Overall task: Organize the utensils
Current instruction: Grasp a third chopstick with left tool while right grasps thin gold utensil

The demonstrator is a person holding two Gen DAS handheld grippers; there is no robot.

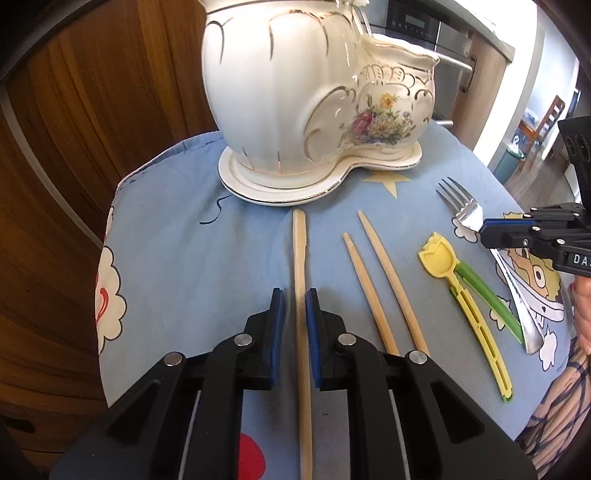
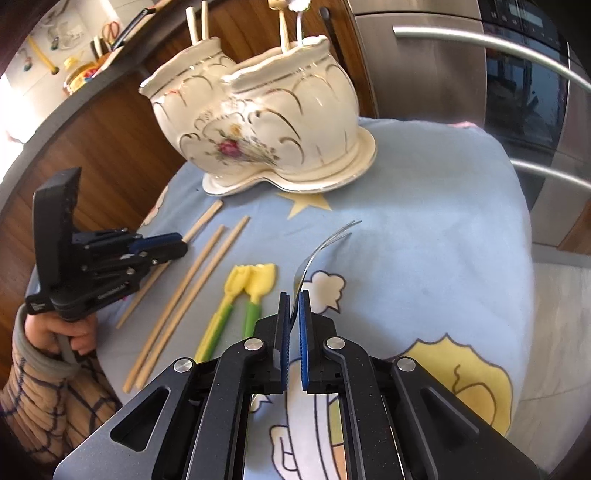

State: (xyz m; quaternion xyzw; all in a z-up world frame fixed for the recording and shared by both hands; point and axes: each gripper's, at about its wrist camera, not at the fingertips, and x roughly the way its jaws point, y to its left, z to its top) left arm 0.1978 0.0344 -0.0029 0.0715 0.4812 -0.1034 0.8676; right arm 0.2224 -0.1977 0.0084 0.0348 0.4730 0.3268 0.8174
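Note:
A bare wooden chopstick lies on the blue cloth between the jaws of my left gripper. It rests against the right pad, and a sliver of cloth shows at the left pad, so the jaws stand narrowly open. My right gripper is shut on the neck of a steel fork turned on its edge. In the left wrist view the right gripper grips the fork just behind the tines. Two more chopsticks and yellow-green tulip tongs lie between the grippers. The white floral ceramic holder stands behind.
The holder contains chopsticks and a gold utensil. The cartoon-print cloth drops off at the left toward wooden cabinets. A steel oven stands at the right. A person's hand holds the left gripper.

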